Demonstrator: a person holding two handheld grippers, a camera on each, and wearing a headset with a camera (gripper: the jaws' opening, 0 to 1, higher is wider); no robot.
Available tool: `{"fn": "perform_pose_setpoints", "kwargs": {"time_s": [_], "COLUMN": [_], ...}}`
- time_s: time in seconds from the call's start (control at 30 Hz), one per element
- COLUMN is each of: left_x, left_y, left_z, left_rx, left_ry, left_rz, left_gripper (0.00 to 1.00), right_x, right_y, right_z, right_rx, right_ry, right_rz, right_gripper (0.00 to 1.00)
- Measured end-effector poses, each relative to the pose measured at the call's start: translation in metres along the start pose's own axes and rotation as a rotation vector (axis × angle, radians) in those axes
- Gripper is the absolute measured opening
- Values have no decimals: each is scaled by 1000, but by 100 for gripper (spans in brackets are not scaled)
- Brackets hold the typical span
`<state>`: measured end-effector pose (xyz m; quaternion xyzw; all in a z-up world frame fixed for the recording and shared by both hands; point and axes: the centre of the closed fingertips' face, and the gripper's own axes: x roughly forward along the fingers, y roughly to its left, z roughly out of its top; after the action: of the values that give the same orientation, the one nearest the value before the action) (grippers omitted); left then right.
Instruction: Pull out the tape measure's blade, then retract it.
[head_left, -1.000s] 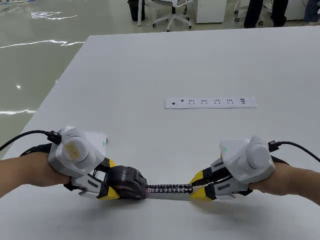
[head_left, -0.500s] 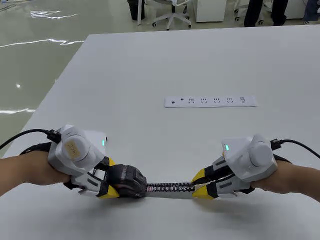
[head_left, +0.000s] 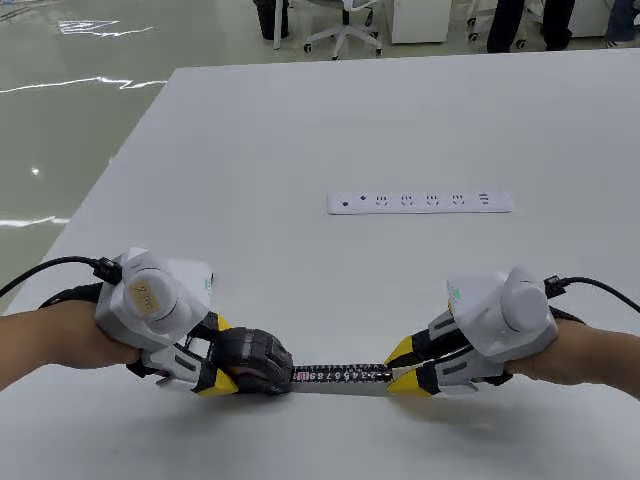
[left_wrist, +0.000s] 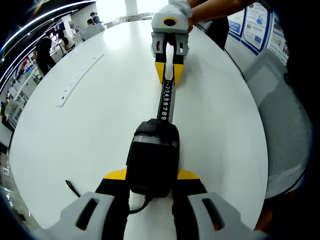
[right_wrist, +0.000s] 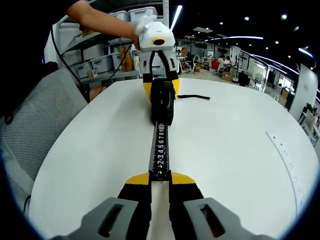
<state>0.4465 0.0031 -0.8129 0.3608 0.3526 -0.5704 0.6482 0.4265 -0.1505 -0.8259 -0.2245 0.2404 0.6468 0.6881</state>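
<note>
Left gripper (head_left: 222, 358) sits at 7 o'clock in the head view, jaws clamped on the black tape measure (head_left: 255, 360), one yellow tip on each side of the case. The case rests on the white table (head_left: 300, 130). The blade (head_left: 340, 375) is out a short way and runs from the case toward 3 o'clock, numbers face up. Can't tell if it touches the tabletop. Right gripper (head_left: 398, 368) is at 5 o'clock, jaws narrow, pinching the blade's far end. In the left gripper view the blade runs from the case toward 12 o'clock, up to the right gripper. In the right gripper view it runs toward 12 o'clock to the case. A white power strip (head_left: 420, 202) lies at 12 o'clock from the blade, well apart.
</note>
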Motion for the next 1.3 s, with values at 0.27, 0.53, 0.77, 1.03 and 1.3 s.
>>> {"fn": "perform_pose_setpoints", "kwargs": {"time_s": [0.27,0.53,0.77,1.03,1.3], "left_x": [0,0,0,0,0], "left_y": [0,0,0,0,0], "left_z": [0,0,0,1,1], "left_rx": [-3,-4,-6,-6,-7], "left_ry": [-1,-2,-3,-2,-2], "left_rz": [2,2,3,2,3], "left_gripper": [28,28,28,28,28], "right_x": [-1,-4,-5,-7,-9], "right_y": [0,0,0,1,1], "right_z": [-1,-2,-4,-5,-7], "right_rx": [-3,1,3,7,9], "right_ry": [2,3,4,5,5], "right_rz": [0,-1,-3,-3,-3], "right_gripper": [11,11,11,11,11]}}
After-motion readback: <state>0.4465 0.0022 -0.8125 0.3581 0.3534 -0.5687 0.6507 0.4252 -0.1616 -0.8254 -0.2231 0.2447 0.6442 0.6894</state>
